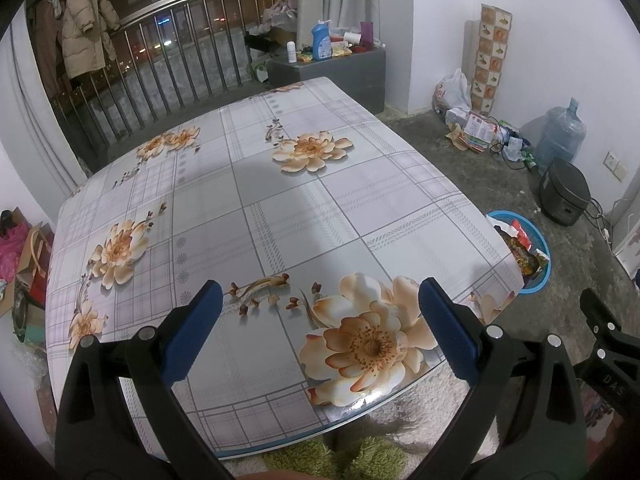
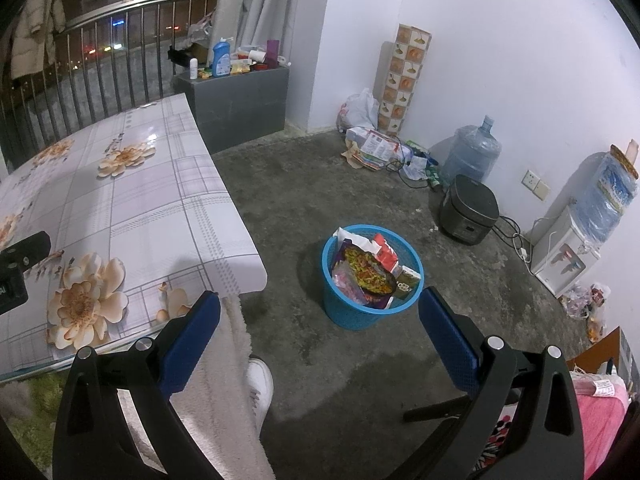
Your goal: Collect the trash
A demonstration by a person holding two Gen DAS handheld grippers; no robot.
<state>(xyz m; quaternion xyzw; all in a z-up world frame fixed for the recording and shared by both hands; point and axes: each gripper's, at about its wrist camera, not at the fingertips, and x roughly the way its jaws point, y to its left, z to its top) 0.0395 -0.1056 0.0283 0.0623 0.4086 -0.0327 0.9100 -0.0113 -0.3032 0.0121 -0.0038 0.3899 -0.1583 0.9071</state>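
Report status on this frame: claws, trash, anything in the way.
Left claw open, empty, over the table. Right claw open, empty, facing the blue basket on the floor. Basket full of wrappers. Nothing blocking it.

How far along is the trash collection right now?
Looks nearly done: the blue basket on the floor is full of wrappers, and the floral table shows no trash. Nothing in hand: left gripper and right gripper are open, empty. Nothing obvious remains.
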